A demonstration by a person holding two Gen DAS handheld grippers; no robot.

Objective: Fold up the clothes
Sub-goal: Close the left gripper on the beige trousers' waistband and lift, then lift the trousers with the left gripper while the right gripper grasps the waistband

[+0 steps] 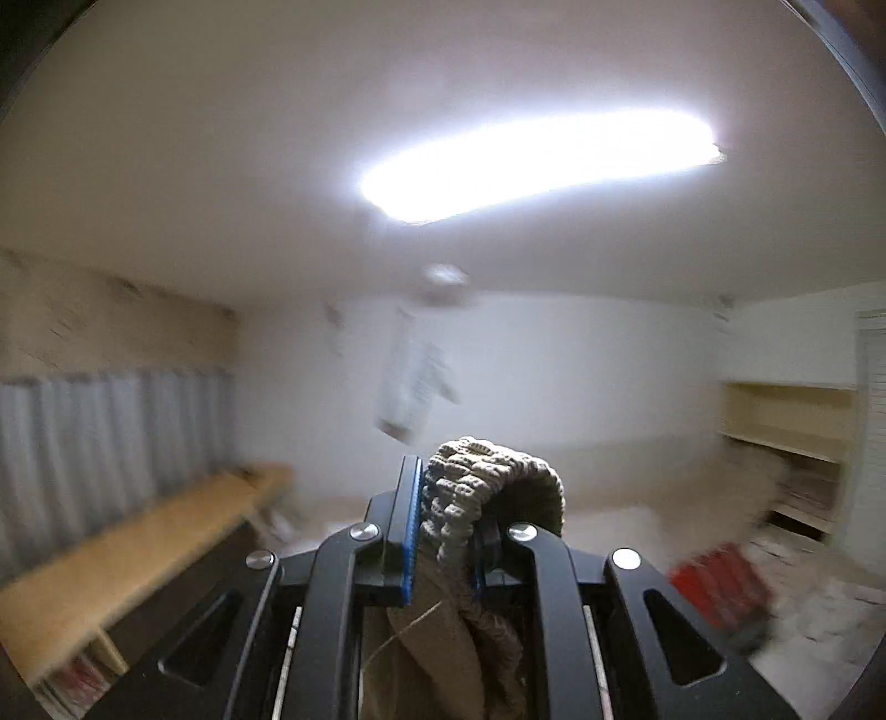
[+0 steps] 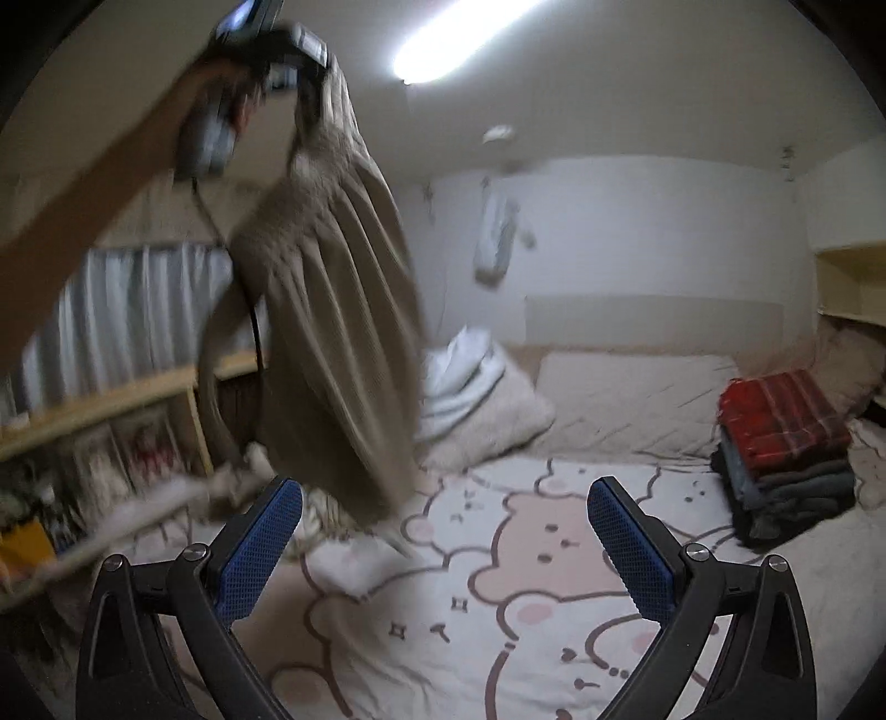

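— Beige knit garment (image 1: 487, 487): your left gripper (image 1: 443, 531) is clamped on its ribbed edge, raised high; the cloth hangs above the bed (image 2: 498, 609).

— And your right gripper (image 2: 443, 545)?

— Spread wide, holding nothing, low over the bear-print sheet. Folded stack (image 2: 786, 448) sits far right. No legible writing anywhere.

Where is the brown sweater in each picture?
Left wrist view: the brown sweater sits bottom centre, its ribbed edge pinched in the left gripper.
Right wrist view: the sweater hangs at upper left above the bed, dangling from the raised left gripper; the right gripper is open below it.
Shared landmark: the red folded cloth at right in both views.
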